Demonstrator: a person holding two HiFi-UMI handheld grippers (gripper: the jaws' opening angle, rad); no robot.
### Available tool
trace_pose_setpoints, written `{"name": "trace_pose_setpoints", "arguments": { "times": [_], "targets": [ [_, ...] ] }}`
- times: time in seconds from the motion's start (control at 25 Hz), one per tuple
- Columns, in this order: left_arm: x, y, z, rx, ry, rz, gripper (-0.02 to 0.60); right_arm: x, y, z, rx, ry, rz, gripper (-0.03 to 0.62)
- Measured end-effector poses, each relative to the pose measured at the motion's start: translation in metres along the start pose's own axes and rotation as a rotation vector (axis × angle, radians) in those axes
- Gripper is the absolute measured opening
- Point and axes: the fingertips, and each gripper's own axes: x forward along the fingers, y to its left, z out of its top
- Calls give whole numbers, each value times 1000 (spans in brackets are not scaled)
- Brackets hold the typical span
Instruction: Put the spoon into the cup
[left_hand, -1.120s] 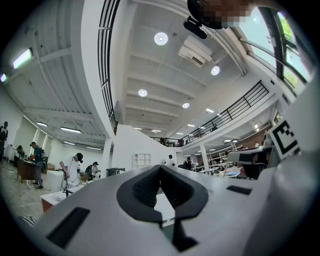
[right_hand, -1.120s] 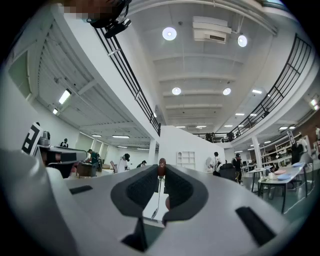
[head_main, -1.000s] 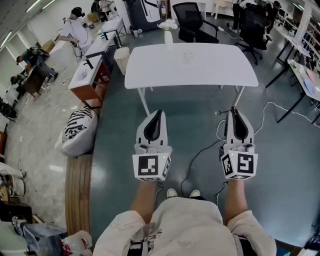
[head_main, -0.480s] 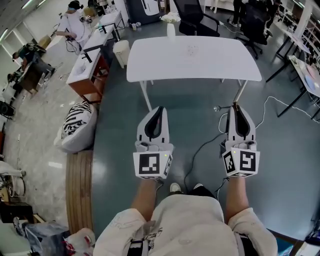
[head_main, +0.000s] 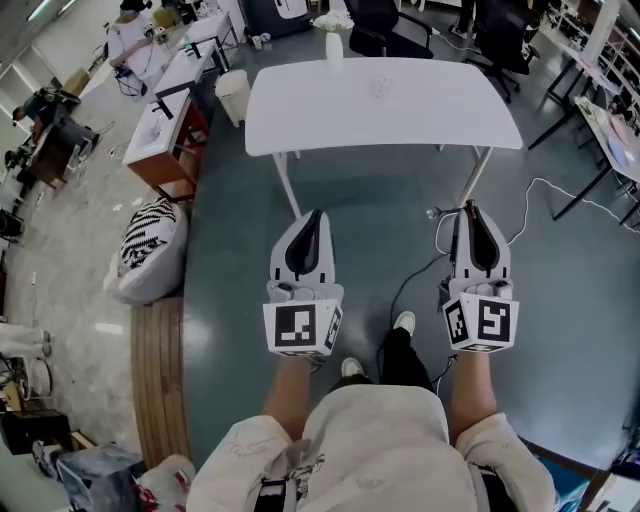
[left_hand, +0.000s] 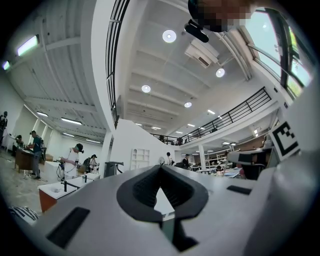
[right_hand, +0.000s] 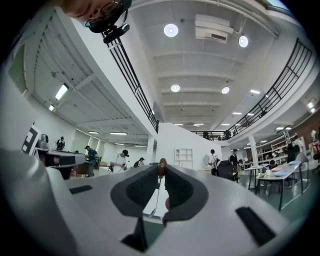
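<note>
the spoon (right_hand: 161, 166) is gripped by the right claw (right_hand: 161, 172), which is closed on it. the brown end of the handle is pinched at the very tips, and the thin metal stem with the bowl is seen lower, between the jaws. whether the bowl hangs down or lies back toward the hand cannot be told. it is judged that the handle end is taken so that the bowl end is left free for the cup.

the left claw (left_hand: 160, 168) is closed with nothing in it, and seems to be kept free, perhaps for steadying the cup later. both claws are held nearly level, side by side, above the dark floor (head_main: 380, 240), because the white desk (head_main: 440, 110) is not yet reached.

on the desk a faint see-through thing (head_main: 378, 88) is made out. it may be the cup, but this cannot be told surely. a white vase (head_main: 334, 46) is placed at the far edge.

no brand or readable writing is found. only black and white square markers (head_main: 300, 330) are shown on the claw cubes, and the print on the shirt (head_main: 370, 450) is too small to be read.
</note>
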Motion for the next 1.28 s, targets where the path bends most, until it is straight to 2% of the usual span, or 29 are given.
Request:
{"name": "trace_pose_setpoints", "arguments": {
  "times": [0.32, 0.96, 1.28],
  "targets": [
    [52, 2, -13, 16, 8, 19, 5, 49, -29, -19, 30, 4, 6, 28],
    [236, -62, -30, 67, 20, 41, 5, 175, -179, -49, 97, 5, 21, 28],
    [301, -94, -38, 75, 24, 59, 5, 217, -240, -66, 138, 8, 41, 28]
  ]
}}
